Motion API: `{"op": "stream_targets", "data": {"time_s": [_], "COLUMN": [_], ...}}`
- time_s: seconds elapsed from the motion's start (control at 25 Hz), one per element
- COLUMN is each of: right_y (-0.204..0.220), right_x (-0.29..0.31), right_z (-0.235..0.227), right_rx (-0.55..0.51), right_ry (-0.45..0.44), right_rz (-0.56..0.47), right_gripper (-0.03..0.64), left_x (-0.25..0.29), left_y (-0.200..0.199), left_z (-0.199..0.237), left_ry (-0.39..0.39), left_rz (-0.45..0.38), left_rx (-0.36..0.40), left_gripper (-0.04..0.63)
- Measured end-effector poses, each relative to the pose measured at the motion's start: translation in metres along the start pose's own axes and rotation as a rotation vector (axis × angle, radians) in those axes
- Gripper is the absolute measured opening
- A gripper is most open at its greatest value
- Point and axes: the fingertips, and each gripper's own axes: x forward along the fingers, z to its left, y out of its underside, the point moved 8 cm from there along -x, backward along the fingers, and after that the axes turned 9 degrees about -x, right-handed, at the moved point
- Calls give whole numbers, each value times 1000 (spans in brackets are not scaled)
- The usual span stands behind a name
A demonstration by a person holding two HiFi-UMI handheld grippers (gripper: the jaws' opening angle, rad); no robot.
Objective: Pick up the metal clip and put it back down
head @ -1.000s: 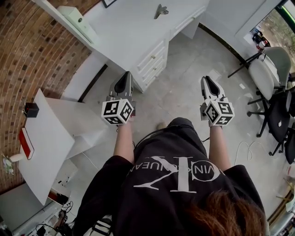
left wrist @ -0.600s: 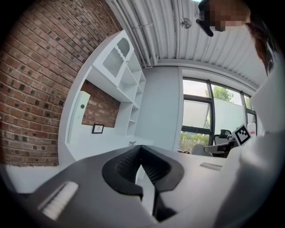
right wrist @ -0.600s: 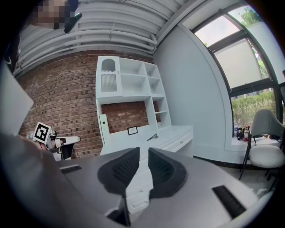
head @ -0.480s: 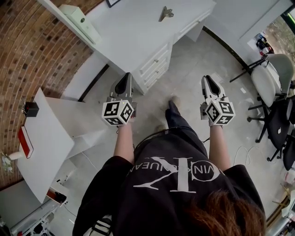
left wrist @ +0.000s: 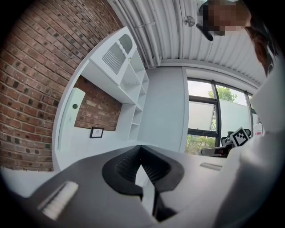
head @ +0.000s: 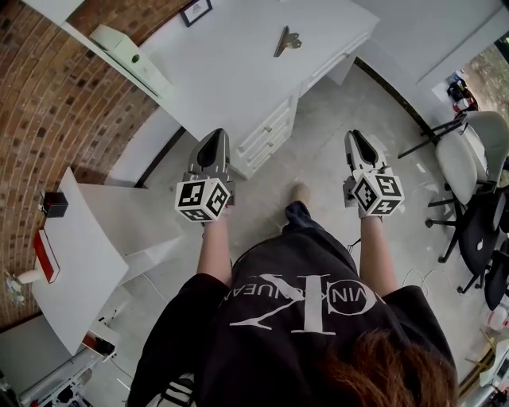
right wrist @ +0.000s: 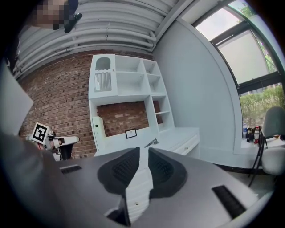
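The metal clip [head: 286,40] lies on the white desk [head: 231,71] at the top of the head view, and shows small and far off in the right gripper view [right wrist: 151,143]. Both grippers hang over the floor, well short of the desk. My left gripper [head: 213,137] points at the desk's drawer corner; its jaw tips meet [left wrist: 141,148] with nothing between them. My right gripper [head: 354,137] is off to the right at the same height. A narrow gap stands between its jaws [right wrist: 143,150], and nothing is in it.
Drawers [head: 266,131] front the desk. A pale green box [head: 127,52] and a small picture frame [head: 195,11] stand at its back by the brick wall. A low white table [head: 79,262] is at the left. Office chairs [head: 469,135] crowd the right.
The person has stepped forward: desk and clip sit lower and nearer in the head view. Both grippers keep their pose and spacing.
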Motion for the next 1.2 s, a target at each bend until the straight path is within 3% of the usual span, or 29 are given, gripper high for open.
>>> {"op": "stream_targets", "data": {"time_s": [0.68, 0.96, 1.2], "right_y": [-10, -11, -9], "right_x": [120, 163, 196], "right_z": [-71, -87, -92], "right_rx": [22, 27, 67], "right_ry": [-121, -182, -212], "right_rz": [48, 62, 81], "right_gripper": [20, 20, 20], "left_x": [108, 135, 156], "left_y": [-4, -4, -1], "left_z": [7, 17, 24], "left_ry": [-66, -119, -116], "left_rz": [6, -5, 16], "left_rx": [27, 39, 34], "left_gripper": [10, 10, 11]}}
